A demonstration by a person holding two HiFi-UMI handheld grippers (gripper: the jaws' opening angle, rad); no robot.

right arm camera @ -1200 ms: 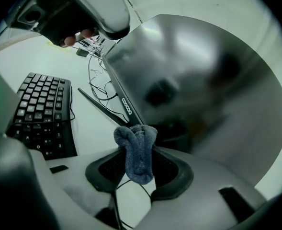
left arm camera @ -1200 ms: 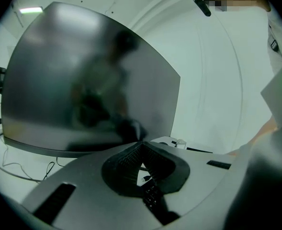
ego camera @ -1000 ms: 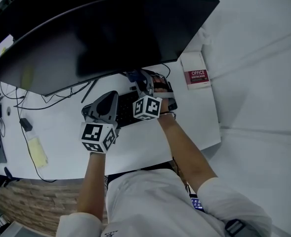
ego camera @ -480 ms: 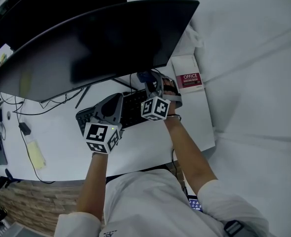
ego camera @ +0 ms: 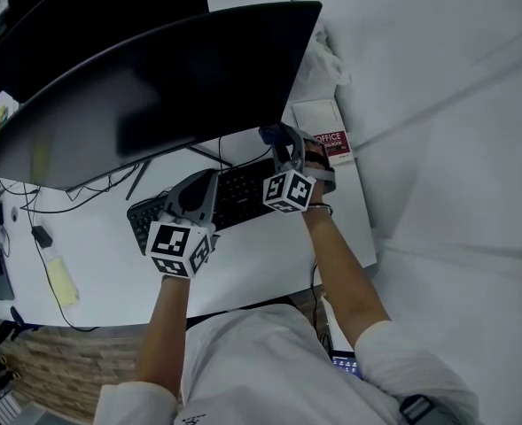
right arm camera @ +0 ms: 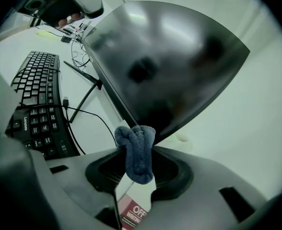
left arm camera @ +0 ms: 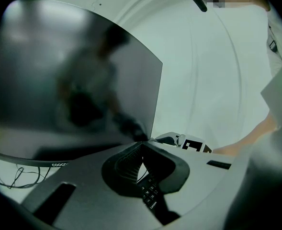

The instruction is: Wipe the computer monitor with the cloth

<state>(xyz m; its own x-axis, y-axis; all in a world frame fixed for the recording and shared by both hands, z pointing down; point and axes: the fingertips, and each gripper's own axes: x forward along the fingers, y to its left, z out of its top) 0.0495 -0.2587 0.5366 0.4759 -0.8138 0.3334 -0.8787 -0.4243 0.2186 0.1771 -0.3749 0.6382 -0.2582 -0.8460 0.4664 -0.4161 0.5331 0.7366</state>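
Observation:
The wide dark monitor (ego camera: 154,87) fills the top of the head view and stands on the white desk (ego camera: 243,264). My right gripper (ego camera: 281,142) is shut on a bunched blue cloth (ego camera: 270,134), held just under the monitor's lower right corner. In the right gripper view the cloth (right arm camera: 139,152) sticks up between the jaws, close below the screen (right arm camera: 169,56); whether they touch I cannot tell. My left gripper (ego camera: 210,177) hovers over the black keyboard (ego camera: 243,193) with its jaws shut on nothing; its own view shows the tips meeting (left arm camera: 141,146) before the screen (left arm camera: 73,80).
A white and red book (ego camera: 324,138) lies on the desk right of the keyboard, near the desk's right edge. Cables (ego camera: 83,184) run under the monitor by its stand legs (right arm camera: 85,97). A yellow item (ego camera: 61,282) lies at the left. White surface (ego camera: 455,104) borders the right.
The right gripper with the cloth has shifted right along the monitor's lower edge to its right corner. The left gripper stays over the keyboard. The head view has turned, sliding the monitor leftward.

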